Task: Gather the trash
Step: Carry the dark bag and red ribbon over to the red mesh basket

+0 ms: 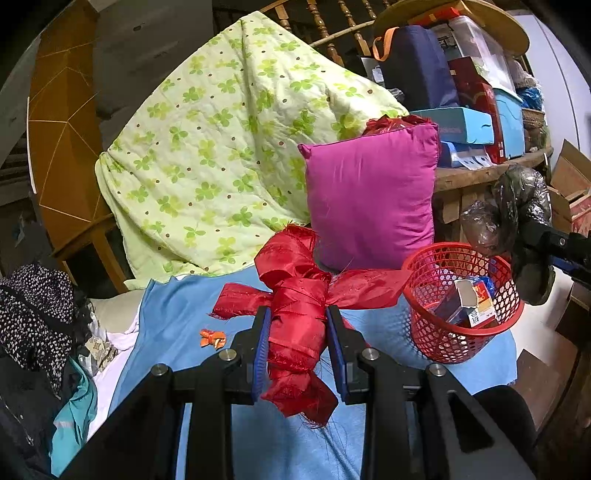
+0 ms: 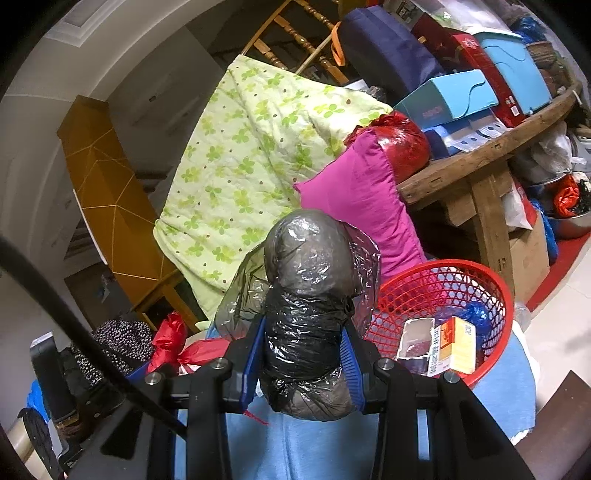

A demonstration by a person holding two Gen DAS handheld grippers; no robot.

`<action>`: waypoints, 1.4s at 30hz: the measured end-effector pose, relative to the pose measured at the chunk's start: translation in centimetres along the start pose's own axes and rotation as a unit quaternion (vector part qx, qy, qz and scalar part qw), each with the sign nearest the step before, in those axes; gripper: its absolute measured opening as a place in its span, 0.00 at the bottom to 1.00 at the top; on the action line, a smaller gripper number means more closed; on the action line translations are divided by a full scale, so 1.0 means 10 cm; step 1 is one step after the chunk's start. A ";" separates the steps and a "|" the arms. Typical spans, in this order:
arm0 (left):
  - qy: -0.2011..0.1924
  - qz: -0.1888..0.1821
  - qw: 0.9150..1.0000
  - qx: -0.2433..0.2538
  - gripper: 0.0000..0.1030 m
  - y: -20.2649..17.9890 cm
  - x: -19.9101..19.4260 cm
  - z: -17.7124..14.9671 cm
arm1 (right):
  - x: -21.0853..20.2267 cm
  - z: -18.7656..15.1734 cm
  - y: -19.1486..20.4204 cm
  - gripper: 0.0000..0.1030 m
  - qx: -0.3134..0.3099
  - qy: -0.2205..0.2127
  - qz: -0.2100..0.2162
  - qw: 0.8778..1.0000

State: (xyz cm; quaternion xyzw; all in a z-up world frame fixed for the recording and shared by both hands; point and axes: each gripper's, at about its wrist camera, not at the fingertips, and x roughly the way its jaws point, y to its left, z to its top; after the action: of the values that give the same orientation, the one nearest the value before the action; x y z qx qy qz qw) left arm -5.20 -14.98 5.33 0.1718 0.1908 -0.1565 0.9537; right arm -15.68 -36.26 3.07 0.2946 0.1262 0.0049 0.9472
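Covering the work surface: one blue cloth point(image 1: 192, 314), with a cluttered room behind. Going left to right in the left wrist view: one heap of dark spotted clothing point(image 1: 33, 314) at the cloth's left edge; one small orange scrap point(image 1: 212, 338) lying loose on the blue, just left of the left gripper point(image 1: 297, 325). Pinched between that gripper's blue-padded fingers point(image 1: 260, 354): one bundle of red ribbon fabric point(image 1: 299, 314), frayed ends spilling either side. Behind it, one green clover-print quilt point(image 1: 221, 147) draped over a wooden railing point(image 1: 325, 26), and one magenta cushion point(image 1: 373, 195) standing upright against it. Further right, one red mesh basket point(image 1: 424, 325) on the cloth, holding two or so small cartons point(image 1: 474, 302) and some blue plastic. Above the basket's right rim: the right gripper point(image 2: 303, 350), clamped on one wad of grey and black plastic bag point(image 2: 310, 295). Beyond, one wooden bench point(image 2: 480, 155) stacked with several boxes point(image 2: 450, 96) and one dark blue bag point(image 2: 384, 51); under it, more bags and a cardboard box.
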 end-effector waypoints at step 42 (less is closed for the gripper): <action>0.004 -0.056 0.998 0.038 0.31 -0.54 0.25 0.25 | -0.21 0.10 -0.58 0.40 0.038 -0.026 -0.060 0.997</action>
State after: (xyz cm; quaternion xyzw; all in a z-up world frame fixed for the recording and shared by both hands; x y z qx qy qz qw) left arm -4.17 -21.33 4.96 0.1974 0.1979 -0.2160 0.9355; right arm -17.83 -41.74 1.14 0.3224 0.1194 -0.0644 0.9368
